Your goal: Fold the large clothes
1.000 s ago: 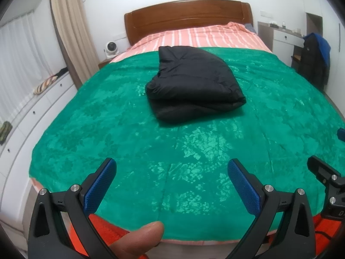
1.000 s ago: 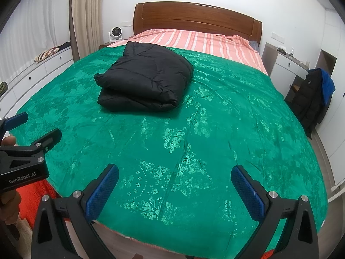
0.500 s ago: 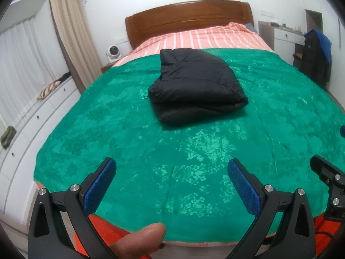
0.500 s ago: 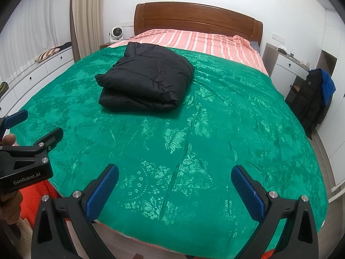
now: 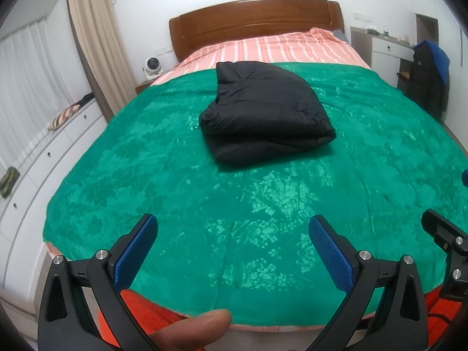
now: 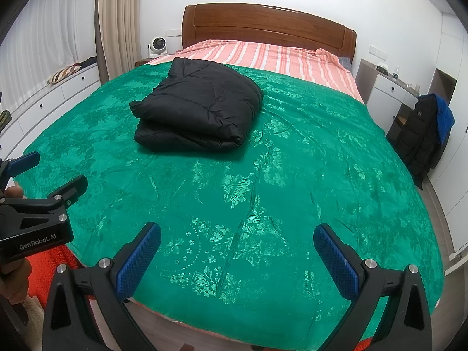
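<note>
A black puffy jacket [image 5: 263, 114] lies folded into a thick bundle on the green bedspread [image 5: 263, 204], toward the head of the bed; in the right wrist view the same jacket [image 6: 196, 108] sits left of centre. My left gripper [image 5: 232, 228] is open over the foot of the bed, well short of the jacket, with nothing between its blue pads. My right gripper [image 6: 237, 234] is open too, over the bed's foot and apart from the jacket. The left gripper's body [image 6: 35, 219] shows at the right wrist view's left edge, held by a hand.
A wooden headboard [image 6: 263, 26] and a striped pink sheet [image 6: 263, 55] are at the far end. White drawers [image 5: 44, 158] line the left wall. A dark coat [image 6: 424, 137] hangs by a white desk on the right. A small fan [image 6: 158, 45] stands beside the bed.
Both grippers have drawn slightly back and up from the bed, so the jacket sits a little lower in the left view. The jacket has not moved and both grippers stay open.
</note>
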Tool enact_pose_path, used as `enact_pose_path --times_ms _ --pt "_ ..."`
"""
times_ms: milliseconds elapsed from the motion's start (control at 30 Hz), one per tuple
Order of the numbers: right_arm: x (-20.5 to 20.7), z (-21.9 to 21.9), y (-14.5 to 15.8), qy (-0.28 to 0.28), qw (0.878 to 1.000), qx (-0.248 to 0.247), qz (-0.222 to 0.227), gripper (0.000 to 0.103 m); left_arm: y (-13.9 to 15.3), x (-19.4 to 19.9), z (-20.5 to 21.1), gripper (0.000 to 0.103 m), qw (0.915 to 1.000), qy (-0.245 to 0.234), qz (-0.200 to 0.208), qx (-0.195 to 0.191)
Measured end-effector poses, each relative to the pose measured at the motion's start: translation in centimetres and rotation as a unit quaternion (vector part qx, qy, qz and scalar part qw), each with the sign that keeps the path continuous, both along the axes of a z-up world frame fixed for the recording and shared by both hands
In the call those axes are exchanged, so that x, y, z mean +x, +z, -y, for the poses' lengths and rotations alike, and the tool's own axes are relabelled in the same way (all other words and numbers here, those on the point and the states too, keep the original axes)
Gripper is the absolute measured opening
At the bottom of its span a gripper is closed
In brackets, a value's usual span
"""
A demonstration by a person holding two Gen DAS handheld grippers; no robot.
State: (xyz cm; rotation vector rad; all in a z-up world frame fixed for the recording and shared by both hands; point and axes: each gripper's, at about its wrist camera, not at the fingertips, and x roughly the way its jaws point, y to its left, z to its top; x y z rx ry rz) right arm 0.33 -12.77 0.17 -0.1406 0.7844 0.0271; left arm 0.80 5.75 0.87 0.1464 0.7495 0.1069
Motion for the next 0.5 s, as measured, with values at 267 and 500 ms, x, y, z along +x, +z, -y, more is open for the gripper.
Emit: enact_pose_path --times_ms 267,500 --pt "-0.03 -0.02 0.06 0.001 1.000 0.001 0.001 0.103 0.01 -0.02 0.01 0.103 1.0000 0.002 0.002 0.000" --pt "-0.26 -0.28 0.37 0.006 1.000 0.005 0.006 0.103 0.12 -0.04 0.08 0.103 1.0000 -0.001 0.002 0.000"
